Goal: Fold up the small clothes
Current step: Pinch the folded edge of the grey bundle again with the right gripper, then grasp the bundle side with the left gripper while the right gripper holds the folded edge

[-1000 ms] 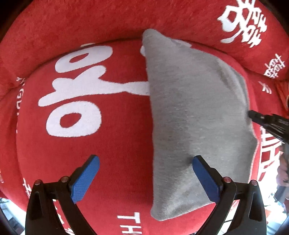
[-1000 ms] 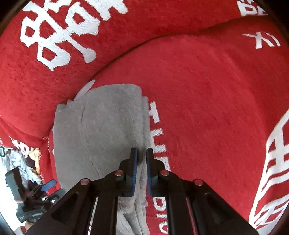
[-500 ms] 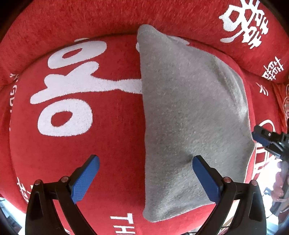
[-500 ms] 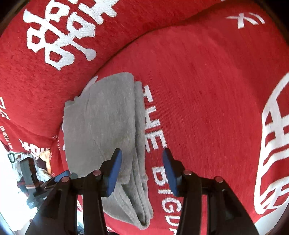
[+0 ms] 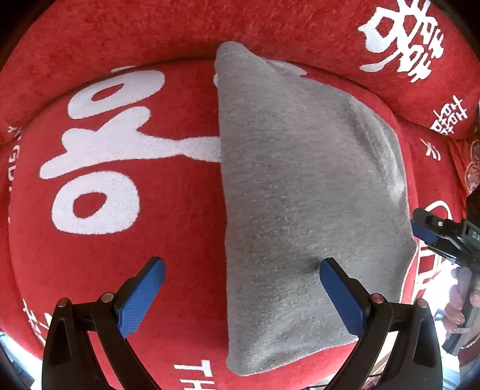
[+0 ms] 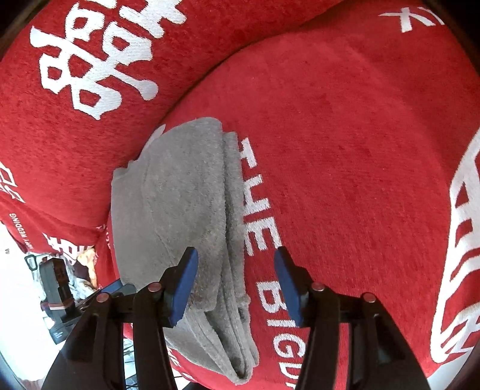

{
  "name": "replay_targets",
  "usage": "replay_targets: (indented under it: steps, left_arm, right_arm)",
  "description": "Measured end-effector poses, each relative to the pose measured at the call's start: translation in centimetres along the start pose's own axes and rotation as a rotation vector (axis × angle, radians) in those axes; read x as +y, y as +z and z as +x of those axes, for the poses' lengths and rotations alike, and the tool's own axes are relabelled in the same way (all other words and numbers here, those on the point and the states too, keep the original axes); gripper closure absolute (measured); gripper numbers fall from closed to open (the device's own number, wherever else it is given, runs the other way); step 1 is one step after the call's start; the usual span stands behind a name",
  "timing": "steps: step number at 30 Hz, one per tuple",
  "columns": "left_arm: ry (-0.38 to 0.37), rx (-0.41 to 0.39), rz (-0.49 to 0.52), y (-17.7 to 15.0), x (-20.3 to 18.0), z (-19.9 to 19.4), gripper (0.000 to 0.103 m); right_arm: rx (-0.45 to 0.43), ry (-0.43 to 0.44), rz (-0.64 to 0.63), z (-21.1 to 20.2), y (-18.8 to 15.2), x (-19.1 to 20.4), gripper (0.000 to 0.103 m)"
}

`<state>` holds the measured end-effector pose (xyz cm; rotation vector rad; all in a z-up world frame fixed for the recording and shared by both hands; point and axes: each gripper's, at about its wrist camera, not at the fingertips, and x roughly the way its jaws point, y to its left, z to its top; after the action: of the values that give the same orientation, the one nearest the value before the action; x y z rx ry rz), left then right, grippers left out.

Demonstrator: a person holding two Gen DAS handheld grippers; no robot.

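Note:
A grey folded garment lies flat on a red cushion with white lettering. My left gripper hangs open over the garment's near left edge, its right fingertip just touching the cloth. At the far right of the left wrist view, my right gripper sits beside the garment's right edge. In the right wrist view the garment shows its stacked folded layers. The right gripper has its jaws opening, the layered edge below and between them, no pad pressing it. The left gripper peeks in at lower left.
A red back cushion with white characters rises behind the seat. A person's hand shows at the right edge. The seat's front edge runs along the bottom, with floor clutter beyond it. Bare red seat lies beside the garment.
The right gripper went from shut to open, letting go of the garment's layered edge, and drew back a little. The left gripper stayed open and barely shifted.

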<state>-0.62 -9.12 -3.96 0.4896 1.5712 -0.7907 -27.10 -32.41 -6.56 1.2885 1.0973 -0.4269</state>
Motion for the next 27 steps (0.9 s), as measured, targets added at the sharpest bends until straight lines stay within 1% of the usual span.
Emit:
replay_targets:
  steps: [1,3,4,6,11,12,16,17,19,22,24,27]
  left_arm:
    - [-0.022,0.0,0.003,0.1,0.0,-0.1,0.0]
    - [-0.094,-0.004,0.006,0.4,0.2,-0.2,0.0]
    - [-0.142,-0.002,-0.002,0.7,0.4,-0.3,0.0]
    - [-0.207,0.013,-0.015,1.2,0.9,-0.1,0.0]
    - [-0.301,0.045,-0.015,2.4,1.0,1.1,0.0]
    - [-0.313,0.051,-0.015,2.5,1.0,1.4,0.0]
    - [-0.375,0.083,-0.024,2.9,1.0,2.9,0.0]
    - [-0.386,0.088,-0.027,3.1,0.9,3.4,0.0]
    - [-0.389,0.087,-0.035,3.3,0.8,3.9,0.0]
    - [-0.398,0.062,-0.031,3.9,0.4,3.7,0.0]
    - [-0.379,0.059,-0.032,4.3,0.1,3.7,0.0]
    - [-0.345,0.043,0.003,4.2,-0.7,4.0,0.0]
  right_arm:
    - [0.002,0.004,0.0,0.1,0.0,0.0,0.045]
    - [0.002,0.02,-0.001,0.1,0.2,-0.3,0.045]
    - [0.0,0.027,0.0,0.1,0.2,-0.3,0.045]
    - [-0.001,0.046,0.004,0.0,0.4,-0.6,0.044]
    - [0.014,0.116,0.027,0.5,1.1,-1.7,0.044]
    - [0.022,0.141,0.029,0.7,1.4,-1.9,0.043]
    - [0.085,0.221,0.028,2.1,2.0,-2.5,0.042]
    - [0.096,0.229,0.024,2.4,2.2,-2.6,0.042]
    - [0.104,0.272,0.01,2.7,2.6,-2.6,0.042]
    - [0.133,0.317,-0.01,3.3,3.3,-2.4,0.042]
    - [0.159,0.34,-0.035,4.1,3.6,-1.7,0.041]
    - [0.198,0.369,-0.087,5.7,3.7,-0.2,0.041]
